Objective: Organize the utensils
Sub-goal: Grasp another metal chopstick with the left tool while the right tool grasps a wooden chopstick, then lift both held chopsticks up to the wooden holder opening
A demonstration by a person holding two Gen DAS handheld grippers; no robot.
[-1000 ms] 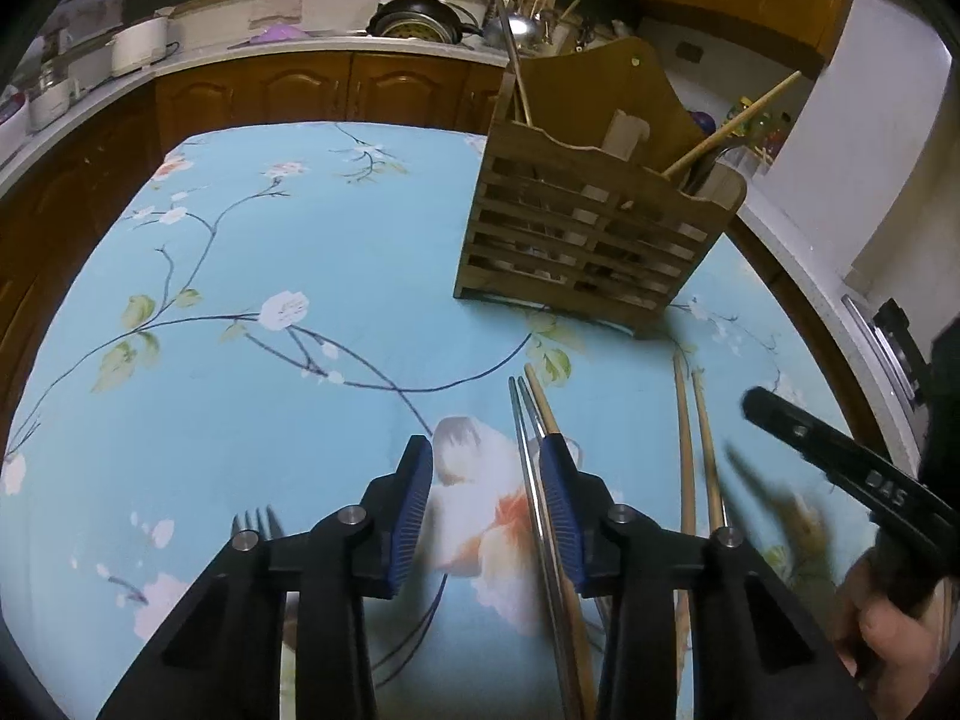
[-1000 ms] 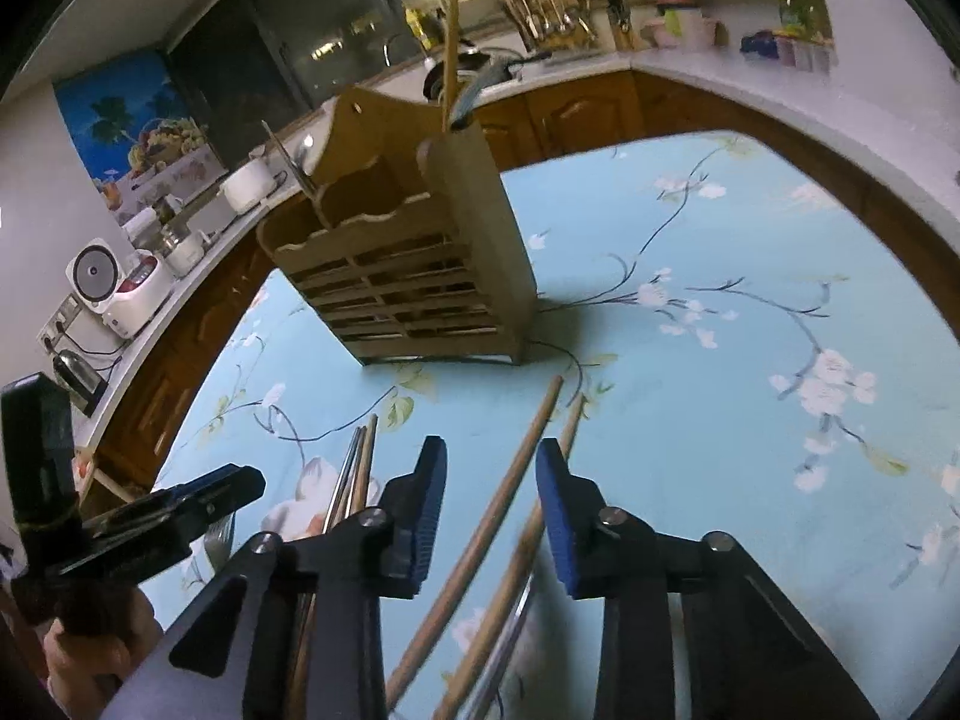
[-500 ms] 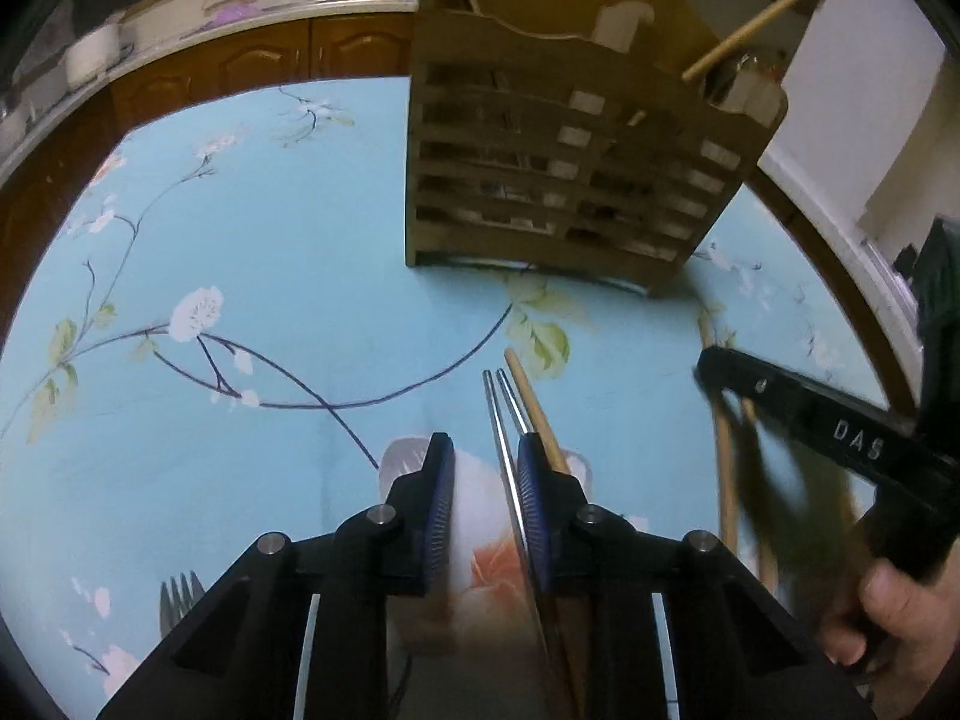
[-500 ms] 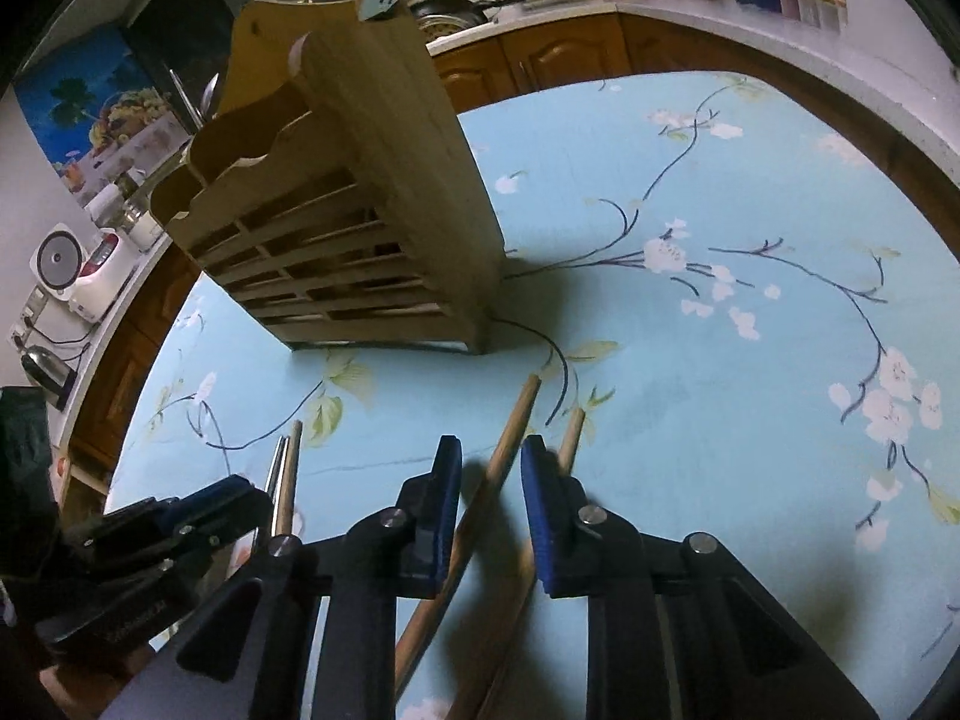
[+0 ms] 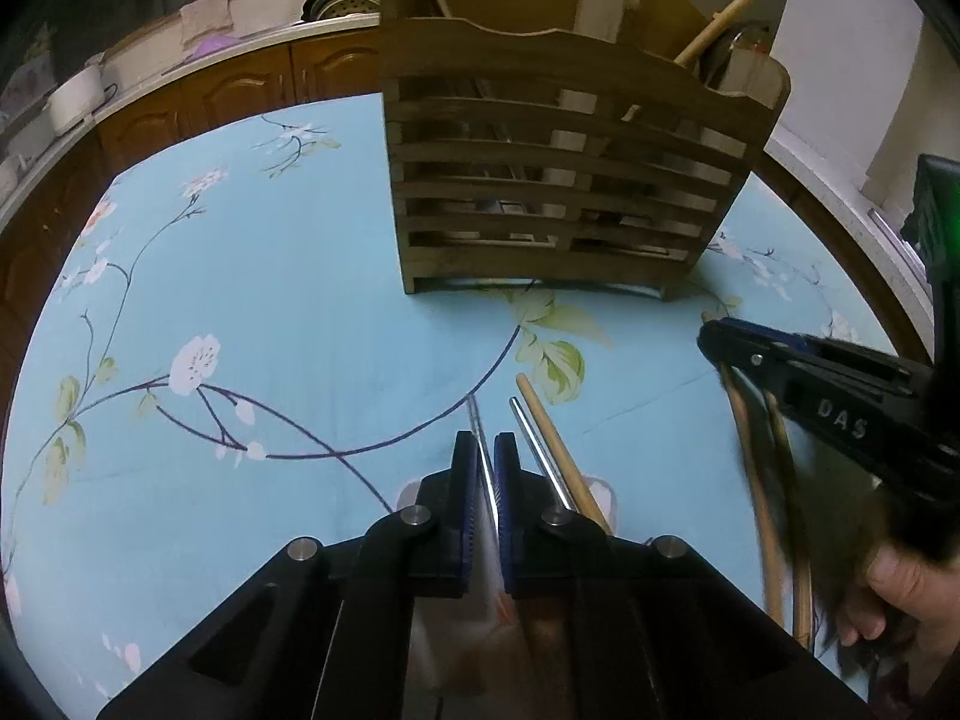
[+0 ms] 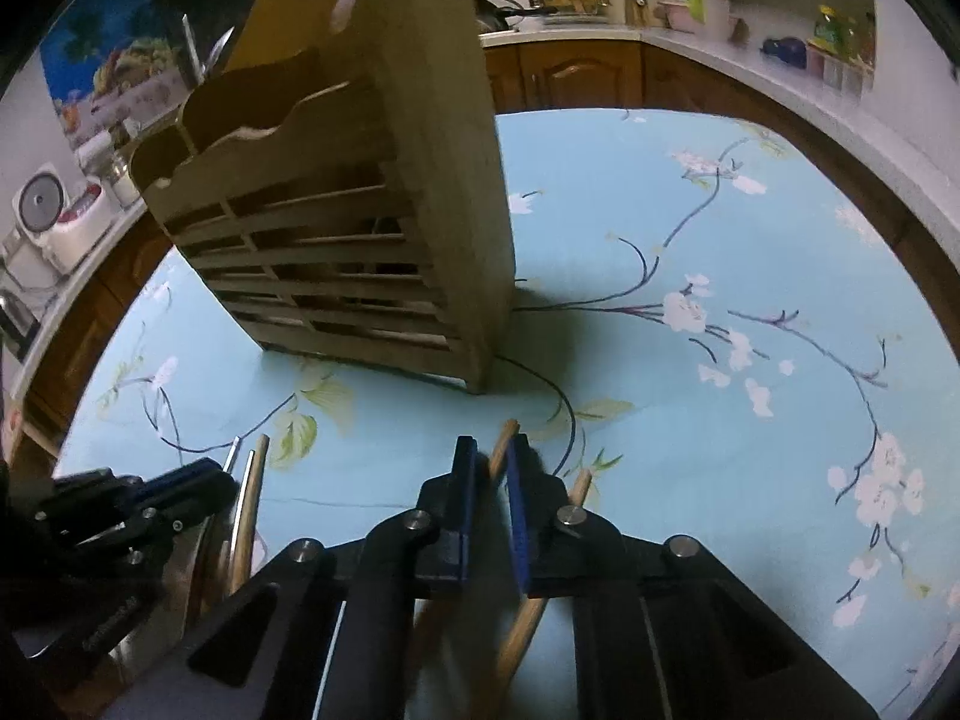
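Observation:
A slatted wooden utensil holder (image 5: 558, 180) stands on the blue flowered tablecloth; it also shows in the right wrist view (image 6: 354, 240). My left gripper (image 5: 486, 456) is shut on a thin metal chopstick (image 5: 478, 429) that lies on the cloth. A second metal chopstick (image 5: 534, 444) and a wooden chopstick (image 5: 552, 432) lie just right of it. My right gripper (image 6: 492, 462) is shut on a wooden chopstick (image 6: 503, 438). Another wooden chopstick (image 6: 579, 486) lies right of its fingers.
The holder has a wooden stick (image 5: 738, 6) and other utensils in it. Kitchen counters with brown cabinets (image 5: 240, 84) ring the table. A rice cooker (image 6: 54, 216) stands on the left counter. The right gripper shows in the left wrist view (image 5: 738, 342).
Both grippers moved forward toward the holder and closed: the left onto a metal chopstick, the right onto a wooden chopstick.

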